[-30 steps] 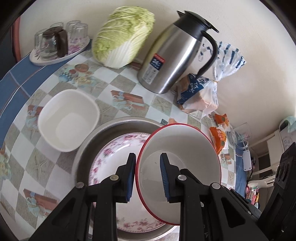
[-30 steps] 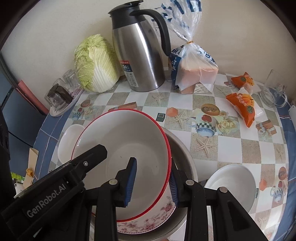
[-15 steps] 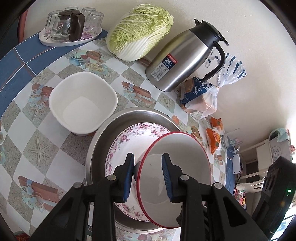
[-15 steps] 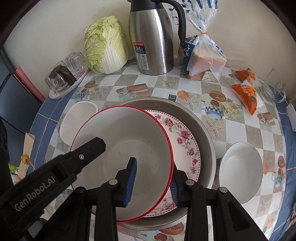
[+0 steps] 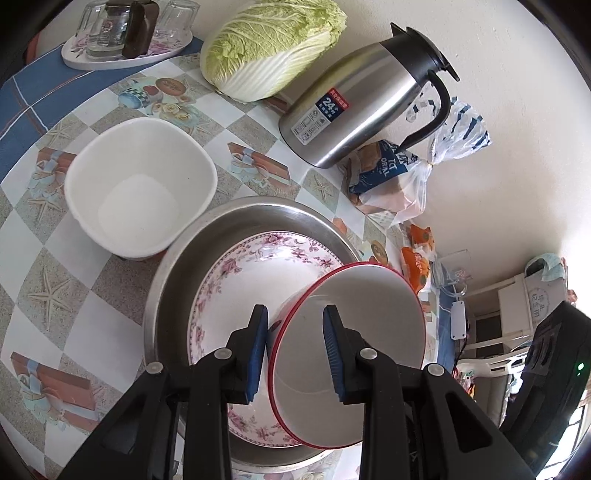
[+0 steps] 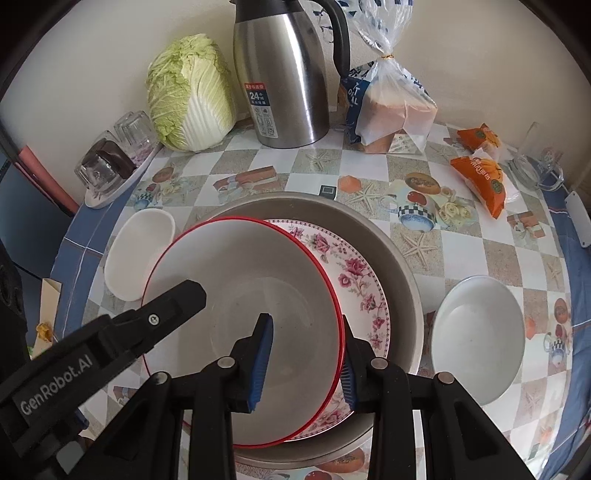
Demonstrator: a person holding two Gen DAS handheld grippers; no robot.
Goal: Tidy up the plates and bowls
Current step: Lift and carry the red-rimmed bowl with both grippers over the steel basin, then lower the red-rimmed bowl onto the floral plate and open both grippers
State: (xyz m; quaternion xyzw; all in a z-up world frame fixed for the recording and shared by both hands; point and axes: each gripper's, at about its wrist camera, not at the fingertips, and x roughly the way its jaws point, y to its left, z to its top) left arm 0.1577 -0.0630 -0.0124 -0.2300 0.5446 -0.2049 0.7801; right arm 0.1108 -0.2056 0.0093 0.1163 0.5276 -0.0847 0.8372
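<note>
A red-rimmed white bowl (image 6: 243,295) rests tilted on a floral plate (image 6: 354,280) inside a steel basin (image 6: 391,258). My left gripper (image 5: 295,350) straddles the bowl's left rim (image 5: 351,332), with its jaws apart and a gap to the rim. My right gripper (image 6: 306,354) straddles the bowl's right rim, with its jaws also apart. The left gripper's finger (image 6: 110,343) shows in the right wrist view over the bowl. A white square bowl (image 5: 140,184) stands left of the basin. A white round bowl (image 6: 476,339) stands right of it.
At the back stand a napa cabbage (image 5: 266,48), a steel thermos jug (image 5: 362,114), a bagged bread loaf (image 5: 391,177) and a tray of glasses (image 5: 125,33). Orange snack packets (image 6: 484,177) and a glass mug (image 6: 535,158) lie at the right. The basin (image 5: 173,280) sits near the table's front edge.
The bowl has come down onto the floral plate in the basin. Both grippers' jaws have widened, so they no longer pinch its rim.
</note>
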